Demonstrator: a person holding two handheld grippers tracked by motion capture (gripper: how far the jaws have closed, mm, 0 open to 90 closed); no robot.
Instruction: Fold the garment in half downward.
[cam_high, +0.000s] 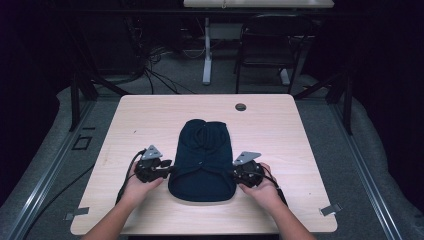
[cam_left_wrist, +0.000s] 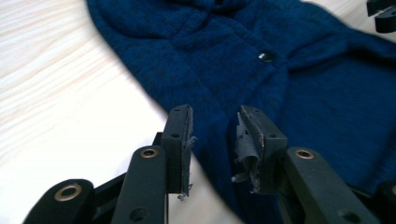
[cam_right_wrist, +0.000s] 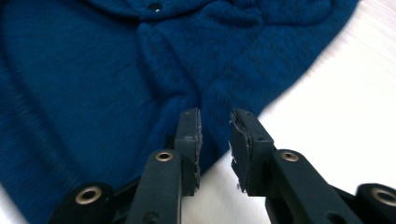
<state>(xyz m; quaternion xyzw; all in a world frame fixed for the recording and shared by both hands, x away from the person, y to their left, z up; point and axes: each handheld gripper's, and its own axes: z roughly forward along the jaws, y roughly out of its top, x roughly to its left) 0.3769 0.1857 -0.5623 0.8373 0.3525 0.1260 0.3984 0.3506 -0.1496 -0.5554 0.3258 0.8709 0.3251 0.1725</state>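
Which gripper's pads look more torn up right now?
The left gripper: its right-hand pad hangs in peeling grey shreds; the right gripper pads are only frayed.

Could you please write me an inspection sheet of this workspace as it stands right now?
Surface: light wooden table with a round cable port near its far edge.
Job's things: dark blue knitted garment, folded, lying flat mid-table; one dark button shows.
Clutter: nothing seen.
Grippers: left gripper at the garment's left edge, right gripper at its right edge; each has its jaws parted with the cloth's edge between them, pads not pressing.
Cables: a black cable trails from the left gripper; loose cables on the floor beyond the table.
Surroundings: dark room, black chair and a second table's leg behind.
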